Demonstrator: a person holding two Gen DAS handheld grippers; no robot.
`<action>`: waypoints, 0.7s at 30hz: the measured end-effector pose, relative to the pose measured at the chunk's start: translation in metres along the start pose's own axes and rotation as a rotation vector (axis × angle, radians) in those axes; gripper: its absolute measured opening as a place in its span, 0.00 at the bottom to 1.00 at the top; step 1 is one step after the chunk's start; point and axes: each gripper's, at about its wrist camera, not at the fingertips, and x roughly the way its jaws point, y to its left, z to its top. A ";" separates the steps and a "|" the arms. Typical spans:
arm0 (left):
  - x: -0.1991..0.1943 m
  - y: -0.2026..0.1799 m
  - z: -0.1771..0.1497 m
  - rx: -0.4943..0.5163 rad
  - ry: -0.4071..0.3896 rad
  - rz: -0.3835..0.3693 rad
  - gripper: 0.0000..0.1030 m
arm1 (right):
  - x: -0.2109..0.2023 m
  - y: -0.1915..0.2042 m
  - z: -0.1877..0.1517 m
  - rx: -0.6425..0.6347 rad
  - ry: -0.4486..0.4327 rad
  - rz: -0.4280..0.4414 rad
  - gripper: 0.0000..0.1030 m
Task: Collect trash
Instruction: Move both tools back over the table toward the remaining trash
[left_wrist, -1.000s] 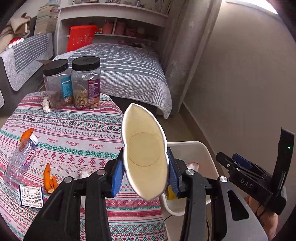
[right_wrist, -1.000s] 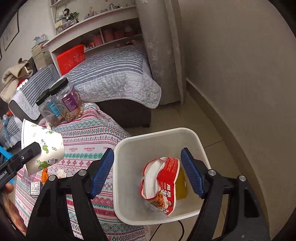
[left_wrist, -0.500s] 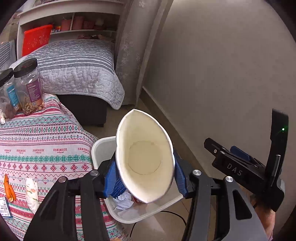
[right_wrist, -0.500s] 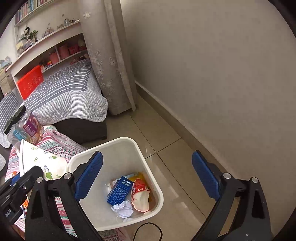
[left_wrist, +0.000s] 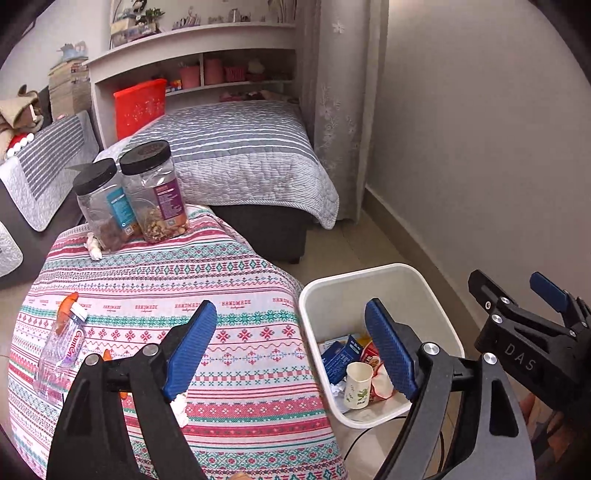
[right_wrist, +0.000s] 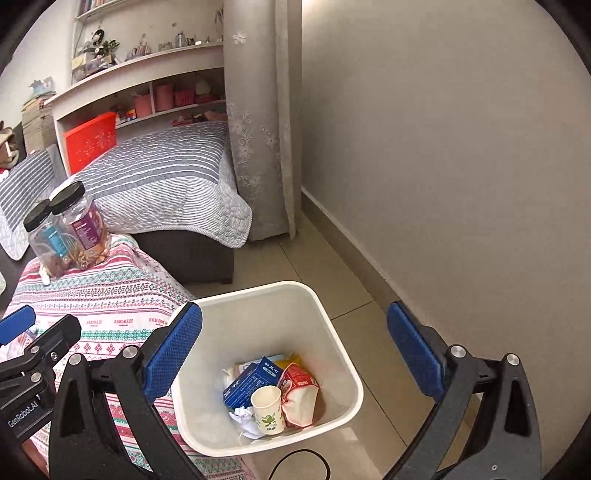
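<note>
A white trash bin (left_wrist: 373, 275) stands on the floor beside the table; it also shows in the right wrist view (right_wrist: 258, 291). In it lie a paper cup (left_wrist: 357, 384) (right_wrist: 266, 408), a blue box (right_wrist: 251, 380), a red wrapper (right_wrist: 301, 395) and crumpled paper. My left gripper (left_wrist: 291, 350) is open and empty, above the table edge and bin. My right gripper (right_wrist: 295, 354) is open and empty over the bin. On the patterned tablecloth (left_wrist: 166, 280) lie a crushed plastic bottle (left_wrist: 61, 350), orange peel (left_wrist: 68, 306) and a white tissue (left_wrist: 181, 406).
Two black-lidded jars (left_wrist: 129, 199) stand at the table's far edge, a small white scrap (left_wrist: 94, 245) beside them. A bed with a grey striped quilt (left_wrist: 236, 155), shelves and a curtain are behind. A wall (right_wrist: 443, 147) runs on the right. A black cable (right_wrist: 299, 465) lies near the bin.
My left gripper opened and let go of the paper cup, which now lies in the bin. It then swung back toward the table. The right gripper stays open over the bin.
</note>
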 end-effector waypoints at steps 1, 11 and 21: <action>-0.003 0.007 -0.001 -0.003 -0.006 0.022 0.78 | -0.003 0.008 -0.001 -0.012 -0.011 0.002 0.93; -0.018 0.086 -0.021 -0.024 0.015 0.168 0.81 | -0.009 0.090 -0.008 -0.146 -0.004 0.081 0.93; 0.014 0.183 -0.057 -0.137 0.293 0.192 0.82 | -0.003 0.177 -0.034 -0.290 0.087 0.185 0.93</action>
